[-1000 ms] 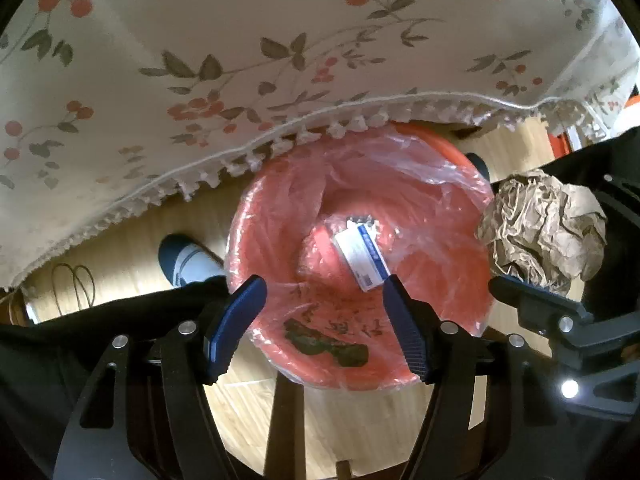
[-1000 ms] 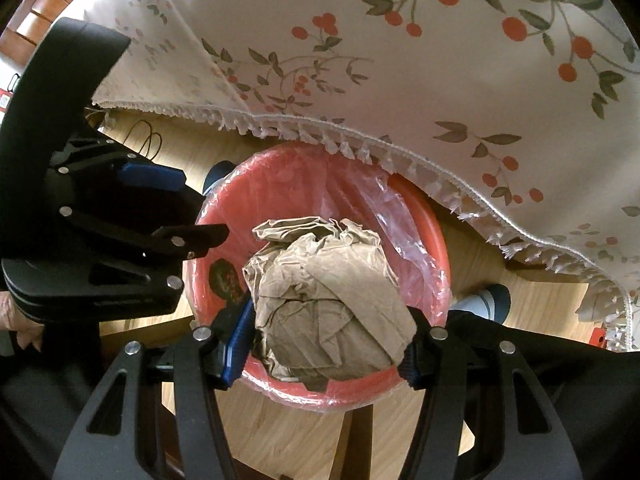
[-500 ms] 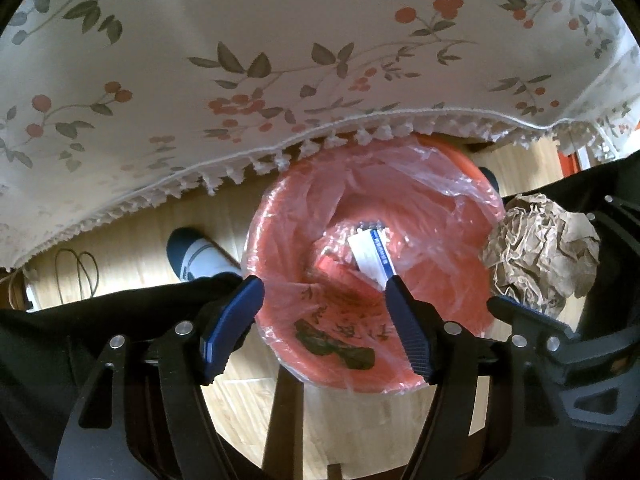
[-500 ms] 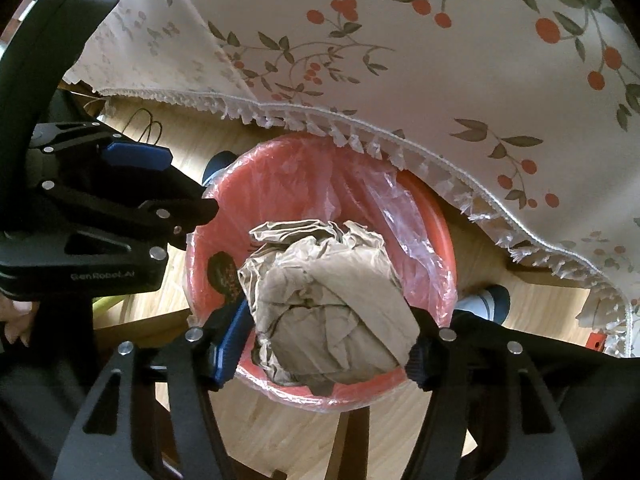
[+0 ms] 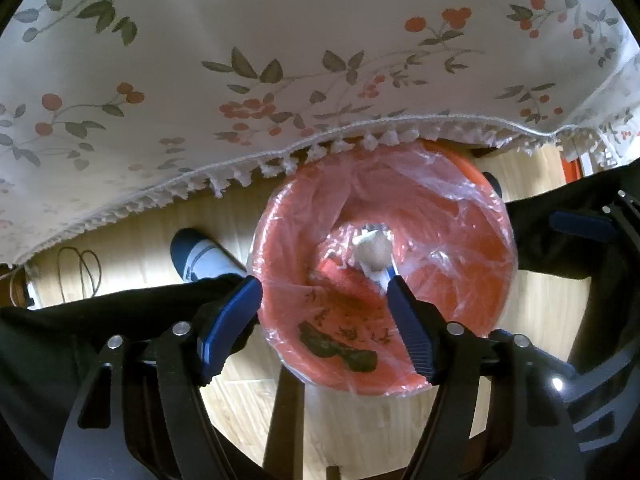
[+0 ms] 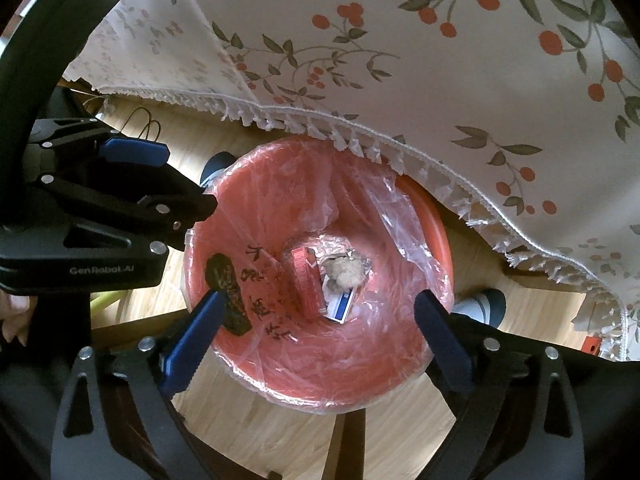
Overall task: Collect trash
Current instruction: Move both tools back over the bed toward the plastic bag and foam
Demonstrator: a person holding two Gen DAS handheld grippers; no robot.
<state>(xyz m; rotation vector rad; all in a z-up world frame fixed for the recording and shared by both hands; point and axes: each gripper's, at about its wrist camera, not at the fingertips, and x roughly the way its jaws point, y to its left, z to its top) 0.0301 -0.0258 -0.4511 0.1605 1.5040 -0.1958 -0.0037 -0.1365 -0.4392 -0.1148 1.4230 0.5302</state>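
Right wrist view, crumpled paper ball (image 6: 347, 271) in bin (image 6: 256, 208), no long axis

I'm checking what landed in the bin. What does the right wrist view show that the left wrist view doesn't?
Only the right wrist view: a red box and blue-and-white carton beside the crumpled paper ball, plus the left gripper from the side. Only the left wrist view: the left gripper from behind, empty. Both: the lined red bin, the paper ball at the bottom, the floral tablecloth, and the right gripper open, its jaws having just been opening.
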